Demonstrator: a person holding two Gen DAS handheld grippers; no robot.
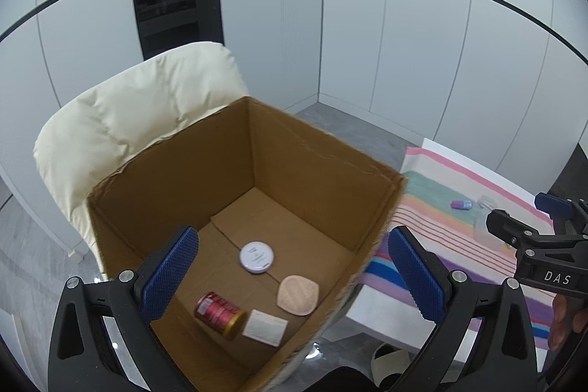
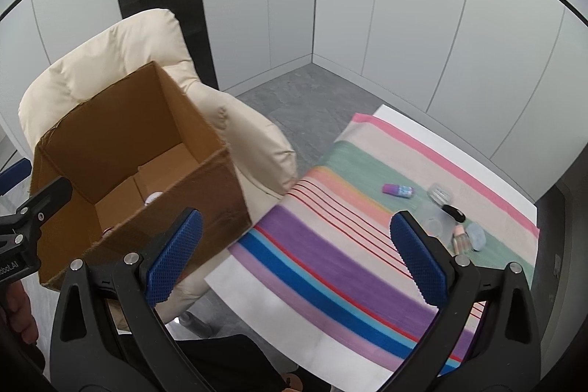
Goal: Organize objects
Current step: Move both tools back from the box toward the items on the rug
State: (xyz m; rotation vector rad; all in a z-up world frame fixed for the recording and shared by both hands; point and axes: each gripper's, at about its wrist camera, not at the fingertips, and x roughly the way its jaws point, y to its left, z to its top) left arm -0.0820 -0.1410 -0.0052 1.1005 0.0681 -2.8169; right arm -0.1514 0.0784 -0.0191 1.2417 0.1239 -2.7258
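Cardboard box (image 1: pixel 257 208) on cream chair (image 1: pixel 128 120) holds round tin (image 1: pixel 256 256), red can (image 1: pixel 219 314). Both grippers, left (image 1: pixel 294 276) and right (image 2: pixel 296 258), gape empty; striped cloth (image 2: pixel 349 245) on bench, right.

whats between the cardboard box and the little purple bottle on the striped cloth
Nothing stands there. In the right wrist view, only bare striped cloth runs from the cardboard box to the purple bottle.

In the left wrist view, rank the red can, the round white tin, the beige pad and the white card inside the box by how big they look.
1. red can
2. beige pad, white card and round white tin: too alike to rank.
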